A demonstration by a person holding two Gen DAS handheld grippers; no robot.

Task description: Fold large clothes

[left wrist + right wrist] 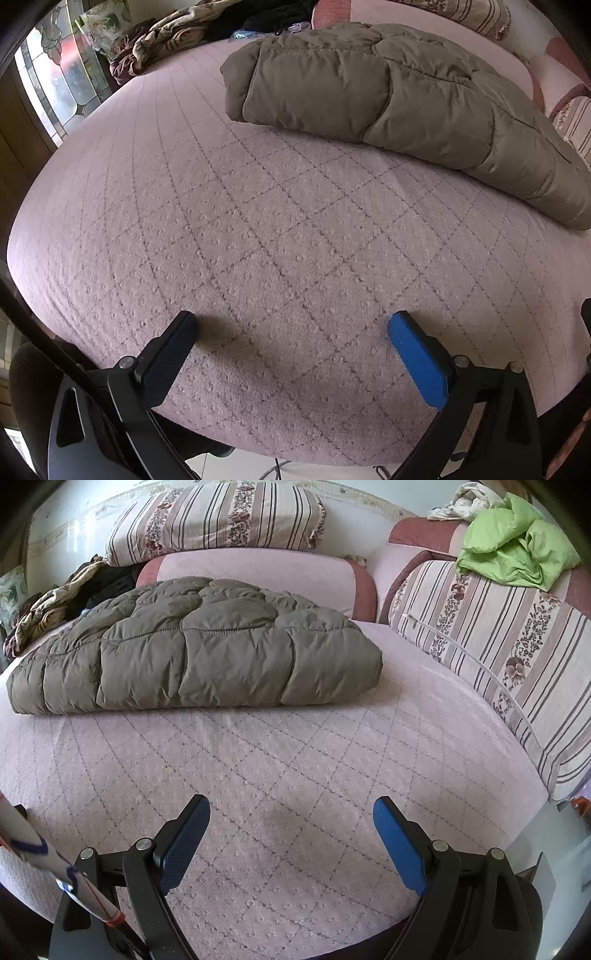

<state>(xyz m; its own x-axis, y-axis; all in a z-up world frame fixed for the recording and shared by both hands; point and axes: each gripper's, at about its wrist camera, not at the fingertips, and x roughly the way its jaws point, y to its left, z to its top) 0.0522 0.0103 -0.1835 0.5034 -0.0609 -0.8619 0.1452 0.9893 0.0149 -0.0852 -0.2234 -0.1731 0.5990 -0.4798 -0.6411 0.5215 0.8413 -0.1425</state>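
Note:
An olive-brown quilted puffer jacket (388,96) lies folded into a thick bundle on the pink quilted bed cover (258,240), far from me. It also shows in the right wrist view (207,650), at the back left of the bed. My left gripper (291,325) is open and empty, hovering over the bed cover near its front edge. My right gripper (291,808) is open and empty too, over the bare cover (295,775) in front of the jacket. Neither gripper touches the jacket.
Striped floral cushions (517,664) line the right side and one cushion (221,520) the back. A green garment (517,550) lies on the sofa arm at the far right. A pile of patterned and dark clothes (177,33) sits at the back left, near a stained-glass window (55,81).

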